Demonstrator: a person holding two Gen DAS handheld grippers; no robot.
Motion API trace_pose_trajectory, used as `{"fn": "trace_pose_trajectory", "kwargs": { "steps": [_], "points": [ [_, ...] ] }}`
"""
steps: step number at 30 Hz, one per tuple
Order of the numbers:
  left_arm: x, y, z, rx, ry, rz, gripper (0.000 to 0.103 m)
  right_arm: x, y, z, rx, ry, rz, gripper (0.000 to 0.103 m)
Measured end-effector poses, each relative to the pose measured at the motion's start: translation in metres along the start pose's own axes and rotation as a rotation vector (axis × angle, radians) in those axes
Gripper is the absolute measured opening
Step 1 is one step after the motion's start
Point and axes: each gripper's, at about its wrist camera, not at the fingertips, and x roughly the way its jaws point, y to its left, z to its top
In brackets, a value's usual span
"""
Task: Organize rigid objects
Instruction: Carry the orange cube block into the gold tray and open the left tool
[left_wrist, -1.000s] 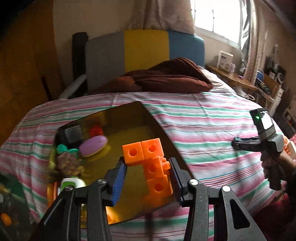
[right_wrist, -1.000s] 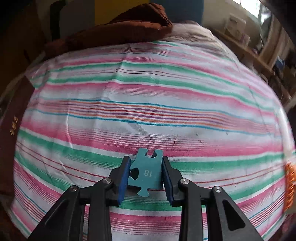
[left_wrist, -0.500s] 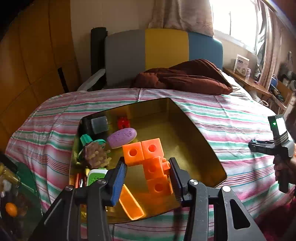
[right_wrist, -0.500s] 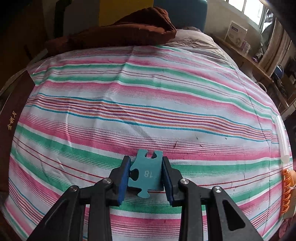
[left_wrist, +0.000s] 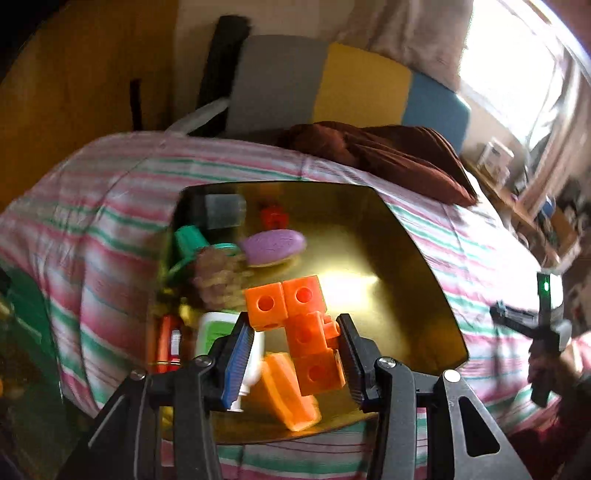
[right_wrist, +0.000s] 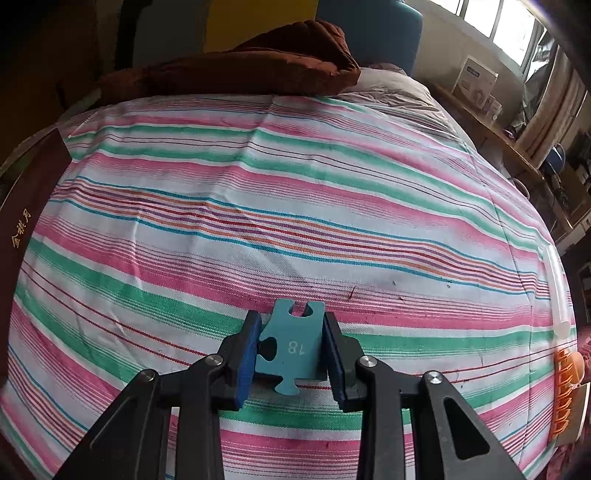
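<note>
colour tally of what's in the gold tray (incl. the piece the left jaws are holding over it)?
In the gold tray, as far as blur allows:
Orange: 3 (cube cluster, wedge, tube)
Purple: 1 (oval)
Grey: 1 (block)
Red: 1 (small piece)
Teal: 1 (piece)
White-green: 1 (bottle)
Tan: 1 (spiky lump)
Total: 9

Black angular fingers (right_wrist: 245, 354) with ribbed blue pads (left_wrist: 236, 354) and silver screws (right_wrist: 365, 360).

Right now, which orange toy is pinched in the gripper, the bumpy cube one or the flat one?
The cube one: the left gripper pinches the orange linked cubes, held up. The flat orange piece lies loose in the gold tray below.
</note>
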Motion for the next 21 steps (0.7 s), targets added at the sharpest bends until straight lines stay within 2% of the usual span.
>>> {"fn": "trace_pose_trajectory", "kwargs": {
  "steps": [2, 6, 9, 13, 18, 19, 21],
  "points": [
    [0.000, 0.016, 0.007, -0.035, 0.009, -0.009, 0.046, 0.000, 0.000, 0.001, -0.005, 0.001, -0.002, 0.032],
    [0.010, 0.024, 0.019, -0.078, 0.046, -0.053, 0.046, 0.001, 0.000, 0.002, -0.008, 0.004, -0.002, 0.032],
    [0.026, 0.016, 0.030, -0.091, 0.076, -0.093, 0.046, 0.001, 0.000, 0.002, -0.011, 0.004, -0.005, 0.032],
    [0.055, -0.004, 0.037, -0.048, 0.140, -0.084, 0.046, 0.002, 0.001, 0.002, -0.010, 0.006, -0.006, 0.032],
    [0.092, -0.011, 0.042, -0.003, 0.193, 0.026, 0.047, 0.003, 0.001, 0.002, -0.006, 0.010, -0.005, 0.032],
    [0.099, -0.011, 0.043, 0.011, 0.203, 0.038, 0.052, 0.003, 0.001, 0.003, -0.007, 0.012, -0.005, 0.032],
    [0.104, -0.013, 0.043, 0.038, 0.198, 0.071, 0.053, 0.003, 0.001, 0.003, -0.008, 0.013, -0.007, 0.032]
  ]
}}
